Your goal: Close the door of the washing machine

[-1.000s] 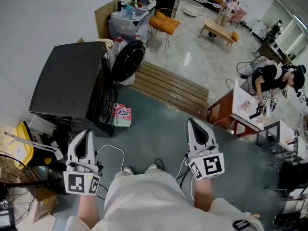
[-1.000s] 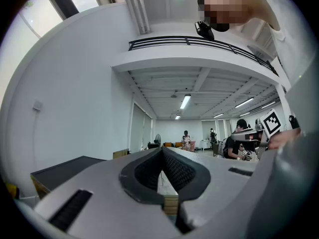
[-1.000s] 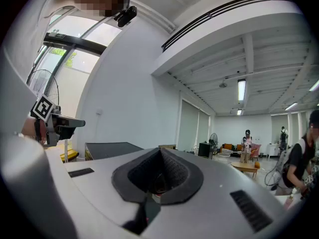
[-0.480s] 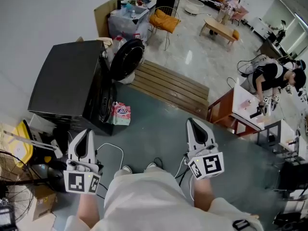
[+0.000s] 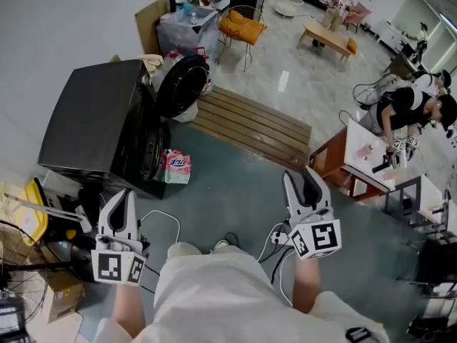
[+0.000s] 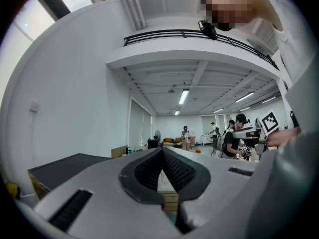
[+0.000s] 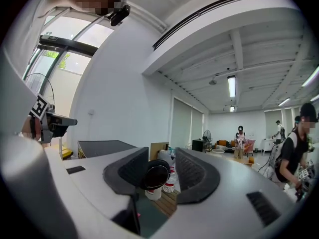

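Left tongs level, closed, empty; right tongs level, just opening, nothing between; door open.

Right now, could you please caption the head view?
Washing machine door stands open; left gripper shut, right gripper just opened, both empty.

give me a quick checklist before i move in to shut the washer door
1. Door hanging open off the washing machine: ok, ready to push.
2. Right tool free: ok, jaws have just been opening, nothing between them.
3. Left tool free: ok, shut and empty.
4. Tools near the door: not ok, both well short of it.
5. Nothing hanging out of the machine: cannot tell from this angle.
6. Floor ahead: not ok, pink bag lies by the machine's front and a white cable trails close by.
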A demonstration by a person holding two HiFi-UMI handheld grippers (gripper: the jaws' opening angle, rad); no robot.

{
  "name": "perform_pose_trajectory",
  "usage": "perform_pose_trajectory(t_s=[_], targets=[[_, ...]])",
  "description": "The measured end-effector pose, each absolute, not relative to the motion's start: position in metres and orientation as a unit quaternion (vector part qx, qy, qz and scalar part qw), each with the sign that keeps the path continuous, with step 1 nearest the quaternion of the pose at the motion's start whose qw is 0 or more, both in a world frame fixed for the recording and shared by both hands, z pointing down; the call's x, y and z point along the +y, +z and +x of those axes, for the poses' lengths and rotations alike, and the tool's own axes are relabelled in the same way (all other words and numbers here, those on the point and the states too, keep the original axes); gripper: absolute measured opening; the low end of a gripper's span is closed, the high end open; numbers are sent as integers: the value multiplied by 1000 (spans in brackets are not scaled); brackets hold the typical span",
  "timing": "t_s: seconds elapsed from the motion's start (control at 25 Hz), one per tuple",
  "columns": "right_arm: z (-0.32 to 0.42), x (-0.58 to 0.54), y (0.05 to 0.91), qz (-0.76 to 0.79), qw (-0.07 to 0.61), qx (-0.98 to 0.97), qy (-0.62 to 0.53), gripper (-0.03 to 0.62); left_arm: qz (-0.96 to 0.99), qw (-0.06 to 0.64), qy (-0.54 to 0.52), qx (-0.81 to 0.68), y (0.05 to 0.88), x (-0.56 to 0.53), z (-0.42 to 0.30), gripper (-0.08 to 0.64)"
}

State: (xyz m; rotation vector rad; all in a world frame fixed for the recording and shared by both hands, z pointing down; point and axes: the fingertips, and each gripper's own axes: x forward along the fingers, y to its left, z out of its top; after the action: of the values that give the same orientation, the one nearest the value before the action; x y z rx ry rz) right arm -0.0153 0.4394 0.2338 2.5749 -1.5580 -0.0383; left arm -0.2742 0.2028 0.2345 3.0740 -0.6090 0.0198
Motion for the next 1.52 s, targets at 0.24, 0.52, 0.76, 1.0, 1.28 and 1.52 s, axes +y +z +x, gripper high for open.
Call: perform_pose_trajectory(t_s=[0.24, 0.52, 0.76, 1.0, 1.28, 1.52], targets=[[17, 467, 247, 860, 66, -506, 1, 254, 982, 4, 23, -185, 244, 215, -246, 6], [33, 450, 275, 851, 85, -517, 41, 308, 984, 20, 33, -173, 263, 199, -206, 6], [80, 404, 296, 849, 103, -514, 68, 310, 986, 43, 35, -156, 289, 147, -139, 6], [149, 312, 285, 838, 121, -529, 61, 310, 985, 43, 17, -164, 281, 62, -65, 6], [197, 204, 279, 821, 127, -553, 63, 310, 982, 66, 24, -173, 293, -17, -18, 6], [212, 149, 286, 802, 136, -578, 68, 310, 977, 76, 15, -196, 292, -60, -5, 6]])
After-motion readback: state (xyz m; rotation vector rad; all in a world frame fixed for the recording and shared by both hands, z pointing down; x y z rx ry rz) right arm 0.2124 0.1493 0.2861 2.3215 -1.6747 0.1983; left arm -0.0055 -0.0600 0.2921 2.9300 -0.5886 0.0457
